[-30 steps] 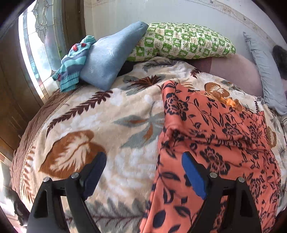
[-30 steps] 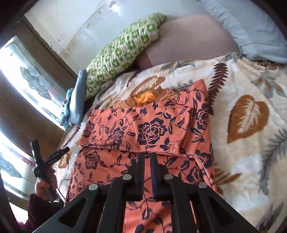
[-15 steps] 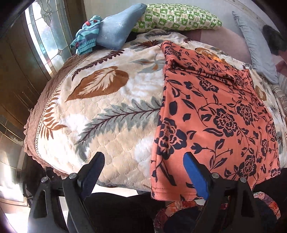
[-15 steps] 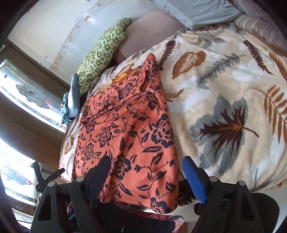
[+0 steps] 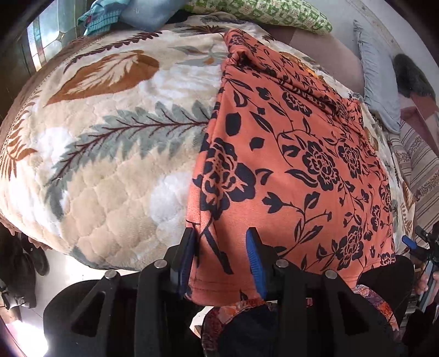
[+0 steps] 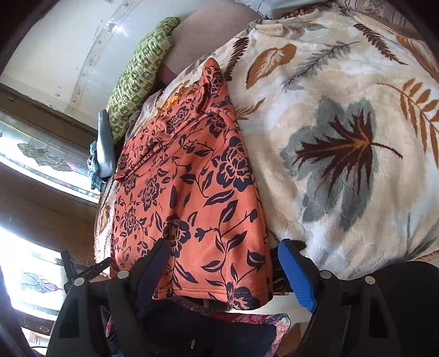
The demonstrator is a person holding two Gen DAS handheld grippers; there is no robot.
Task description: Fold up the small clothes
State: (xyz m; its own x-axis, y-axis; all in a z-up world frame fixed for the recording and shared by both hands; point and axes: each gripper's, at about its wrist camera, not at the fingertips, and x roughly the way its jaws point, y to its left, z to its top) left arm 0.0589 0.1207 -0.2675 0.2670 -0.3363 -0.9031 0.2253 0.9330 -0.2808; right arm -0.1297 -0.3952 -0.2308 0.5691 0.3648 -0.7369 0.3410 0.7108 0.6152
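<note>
Fingers of my left gripper (image 5: 221,258) straddle the near left corner of the orange floral garment (image 5: 288,164); the jaws have just been closing, the hem sits between them, but a gap shows at the blue pad, so no pinch yet. My right gripper (image 6: 222,272) stands wide over the garment's other near corner, jaws apart and nothing pressed; its blue pad sits just off the cloth's right edge. The garment lies flat along the leaf-print blanket (image 5: 109,153), its near hem hanging over the bed's edge.

Left view alone gives me the blanket's left flank and, at the far right rim, a glimpse of my other tool in my hand. Right view alone gives the big grey-and-brown leaf (image 6: 337,153) on the blanket's right side, and the left tool small at the lower left, against the window (image 6: 41,153).

Further back, the garment's far end is bunched and folded over. Beyond it, a green checked pillow (image 5: 263,13) against the wall, a blue cushion (image 5: 148,13) and a striped teal cloth (image 5: 98,16) beside it. Only the left view shows the grey pillow (image 5: 381,85) at far right.
</note>
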